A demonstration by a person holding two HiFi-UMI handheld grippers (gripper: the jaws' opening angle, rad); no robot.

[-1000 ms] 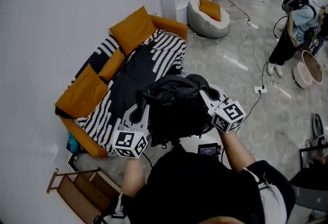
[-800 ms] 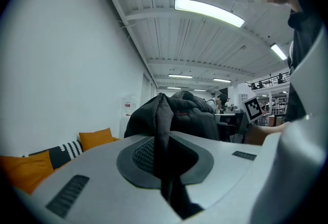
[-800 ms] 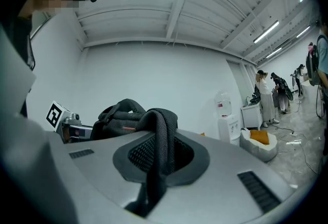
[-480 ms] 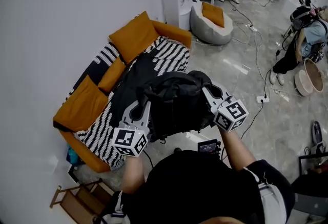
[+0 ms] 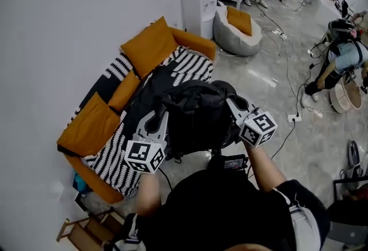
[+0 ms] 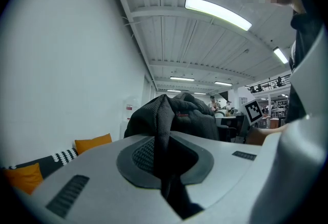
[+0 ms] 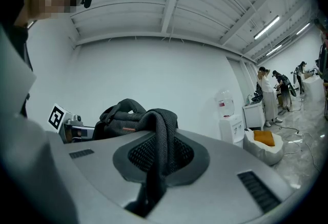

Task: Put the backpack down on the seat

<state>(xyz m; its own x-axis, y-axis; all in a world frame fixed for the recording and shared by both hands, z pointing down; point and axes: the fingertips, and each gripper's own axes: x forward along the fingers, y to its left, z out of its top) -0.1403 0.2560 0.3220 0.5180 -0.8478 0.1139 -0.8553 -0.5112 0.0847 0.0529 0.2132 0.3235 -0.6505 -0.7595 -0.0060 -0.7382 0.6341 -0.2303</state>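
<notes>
Here the left gripper (image 5: 156,122) and right gripper (image 5: 234,107) each pinch a strap (image 6: 163,130) of the backpack (image 5: 198,115), which hangs between them. The sofa (image 5: 172,66) seat lies just beyond, lengthwise along the wall, nearer the left gripper.

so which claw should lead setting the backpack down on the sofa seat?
Left, marginally. The left claw is on the side nearer the sofa seat, while the right claw hangs over floor. Both are shut on backpack straps.
</notes>
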